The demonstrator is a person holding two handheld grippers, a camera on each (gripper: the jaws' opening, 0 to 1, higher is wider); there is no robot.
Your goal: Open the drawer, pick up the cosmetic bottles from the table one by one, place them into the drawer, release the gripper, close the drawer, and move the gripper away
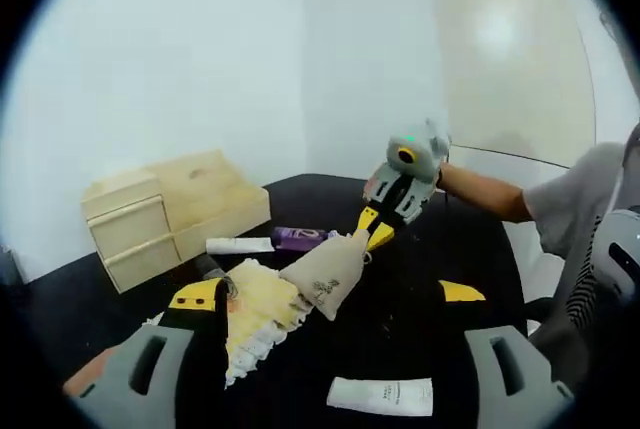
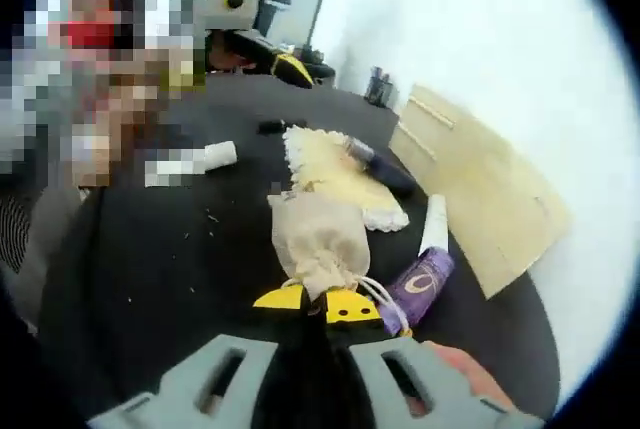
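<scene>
A beige drawstring pouch (image 1: 325, 274) lies on the black table (image 1: 420, 339), and my right gripper (image 1: 378, 229) is shut on its tied neck. In the right gripper view the right gripper (image 2: 316, 303) pinches the pouch (image 2: 320, 234) at its cords. A purple bottle (image 1: 300, 238) (image 2: 425, 284) and a white tube (image 1: 240, 245) (image 2: 434, 224) lie between the pouch and the wooden drawer cabinet (image 1: 160, 214) (image 2: 480, 189), whose drawers look closed. A dark bottle (image 1: 210, 267) (image 2: 385, 169) rests on a yellow lace-edged cloth (image 1: 260, 314) (image 2: 335, 179). My left gripper (image 1: 330, 294) (image 2: 262, 54) stands open, holding nothing.
Another white tube (image 1: 380, 396) (image 2: 190, 162) lies near the table's front edge. A person's arm and grey sleeve (image 1: 570, 209) reach in from the right. White walls stand behind the table. A small black item (image 2: 270, 127) lies beyond the cloth.
</scene>
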